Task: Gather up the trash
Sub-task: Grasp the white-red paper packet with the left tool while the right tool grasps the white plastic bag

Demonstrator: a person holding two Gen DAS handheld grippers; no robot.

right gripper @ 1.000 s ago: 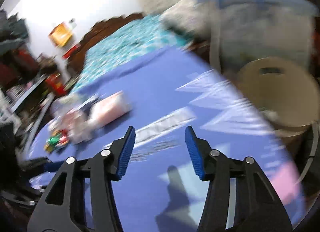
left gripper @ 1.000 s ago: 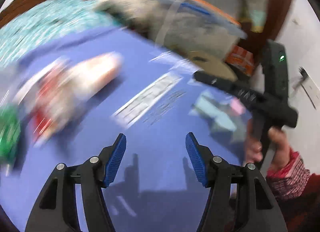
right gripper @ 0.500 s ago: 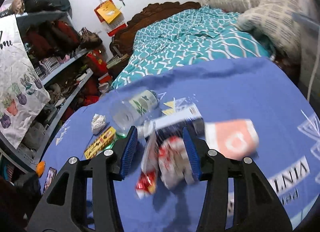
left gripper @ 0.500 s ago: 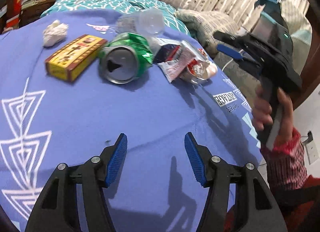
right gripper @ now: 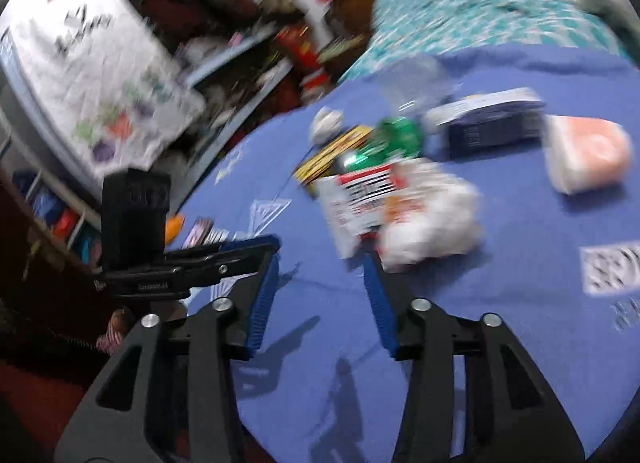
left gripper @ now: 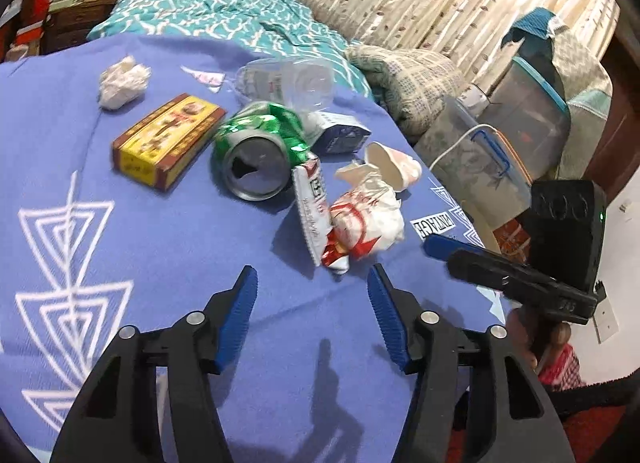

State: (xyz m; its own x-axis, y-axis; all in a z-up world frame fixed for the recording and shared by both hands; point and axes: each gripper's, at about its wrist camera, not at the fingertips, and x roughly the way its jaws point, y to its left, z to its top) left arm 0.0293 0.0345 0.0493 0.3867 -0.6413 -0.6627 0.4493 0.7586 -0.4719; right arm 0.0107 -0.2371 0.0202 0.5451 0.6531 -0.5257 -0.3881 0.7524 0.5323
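Seemingly nothing is collected yet: both the left hand-held gripper (left gripper: 312, 283) and right hand-held gripper (right gripper: 322, 269) are spread, empty; can (left gripper: 256, 159), box (left gripper: 168, 139), wrappers (left gripper: 360, 219) remain on the surface (left gripper: 160, 247).

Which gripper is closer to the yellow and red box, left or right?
Left. The left gripper hangs open just this side of the yellow and red box; the right gripper, also open, faces it from beyond the crushed green can and wrappers.

Left wrist view is sharp and brightly lit with soft shadows on the blue cloth (left gripper: 168, 247); right wrist view is motion-blurred, both fisheye-curved at the edges.
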